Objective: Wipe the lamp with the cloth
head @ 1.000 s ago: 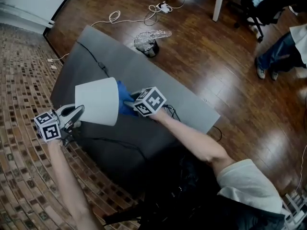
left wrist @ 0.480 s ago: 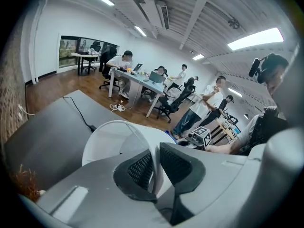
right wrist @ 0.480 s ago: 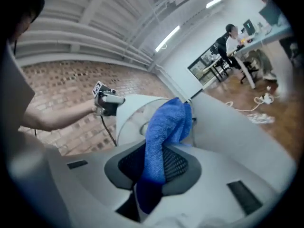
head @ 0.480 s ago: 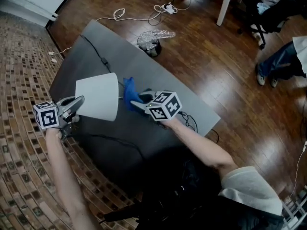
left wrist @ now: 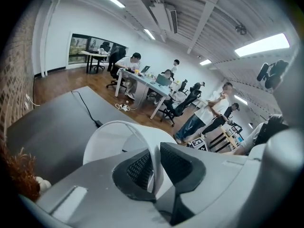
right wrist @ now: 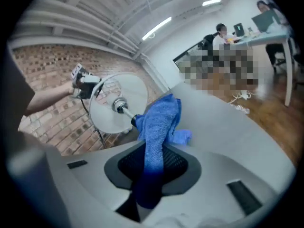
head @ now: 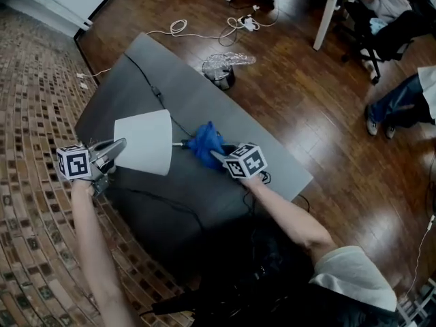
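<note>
The left arm reaches forward and down, and its left gripper pinches the shade rim of the lamp, which is tipped sideways over the grey table. The right arm stretches inward. The right gripper is clamped on the blue cloth, which is bunched against the lamp's stem.

Things in view
One lamp, one cloth, one bin and two grippers, left gripper and right gripper, are showing.
</note>
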A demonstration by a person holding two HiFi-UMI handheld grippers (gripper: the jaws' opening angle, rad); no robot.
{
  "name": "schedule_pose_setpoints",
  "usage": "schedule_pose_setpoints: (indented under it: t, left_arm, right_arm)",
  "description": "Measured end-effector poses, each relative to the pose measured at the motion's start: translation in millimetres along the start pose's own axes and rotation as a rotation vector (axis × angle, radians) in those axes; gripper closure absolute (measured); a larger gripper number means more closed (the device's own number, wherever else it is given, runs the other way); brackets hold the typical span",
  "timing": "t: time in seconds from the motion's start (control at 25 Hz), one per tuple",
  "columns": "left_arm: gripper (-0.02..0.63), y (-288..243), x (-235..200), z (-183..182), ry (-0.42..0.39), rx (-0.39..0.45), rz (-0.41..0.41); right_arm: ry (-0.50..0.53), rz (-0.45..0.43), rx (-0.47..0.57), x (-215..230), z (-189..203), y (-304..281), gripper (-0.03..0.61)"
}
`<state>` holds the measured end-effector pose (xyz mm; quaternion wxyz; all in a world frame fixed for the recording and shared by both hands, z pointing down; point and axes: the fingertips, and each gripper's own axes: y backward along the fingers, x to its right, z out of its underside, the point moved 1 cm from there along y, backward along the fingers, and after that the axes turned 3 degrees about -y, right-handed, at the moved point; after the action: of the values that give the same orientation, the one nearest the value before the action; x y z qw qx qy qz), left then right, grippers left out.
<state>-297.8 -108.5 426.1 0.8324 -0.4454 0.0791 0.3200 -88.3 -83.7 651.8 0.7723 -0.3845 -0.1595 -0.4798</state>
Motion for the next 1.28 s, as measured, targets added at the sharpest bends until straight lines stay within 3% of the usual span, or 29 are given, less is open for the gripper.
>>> schedule_pose_setpoints:
  t: [0.08,0.2,0.28,0.36,0.48,0.64,0.76,0.96,1.08,1.16,1.28]
  left_arm:
    - [0.561,1,-2,-1,0.000,0.003,-0.005]
    - [0.561,7,-8,-6,0.027,0.012,-0.032]
    - [0.560,1,-8,-7,0.073,0.032,-0.021]
    - [0.561,-14,1,-9,0.062,0.027,0.002]
    - [0.561,-9,-2,-4,0.055,-0.004,-0.012]
    - [0.561,1,0,-3,0.051,0.001,-0.051]
    - [0.561,-2,-3,3,0.064,0.006,-0.047]
    - [0.561,1,-1,2,0.073,0.029,-0.033]
    - [0.561,2,-1,4,0.084,0.041,-0.025]
    - [0.561,2,-2,5,0.092,0.045,-0.023]
    - [0.561,4,0,6,0.104,0.048,-0.030]
  right_arm:
    - [0.006,0.076,-0.021,26,8,29,0.502]
    - [0.127,0.173,-0.027,38,-2,63,0.503]
    - [0.215,0.106,-0.013,13,-13,74,0.502]
    - [0.163,-0.043,0.028,-27,-18,62,0.502]
    - [0.088,-0.224,0.095,-87,-33,-15,0.502]
    - [0.135,-0.261,0.104,-118,-44,-78,0.502]
    - [0.152,-0.189,0.041,-96,-19,-71,0.502]
    - [-0.012,-0.012,-0.020,-21,23,-23,0.503]
    - [-0.091,0.000,0.014,-12,30,10,0.503]
    - [-0.203,-0.108,0.036,-36,32,11,0.503]
    - [-0.439,-0.356,0.030,-94,32,-22,0.502]
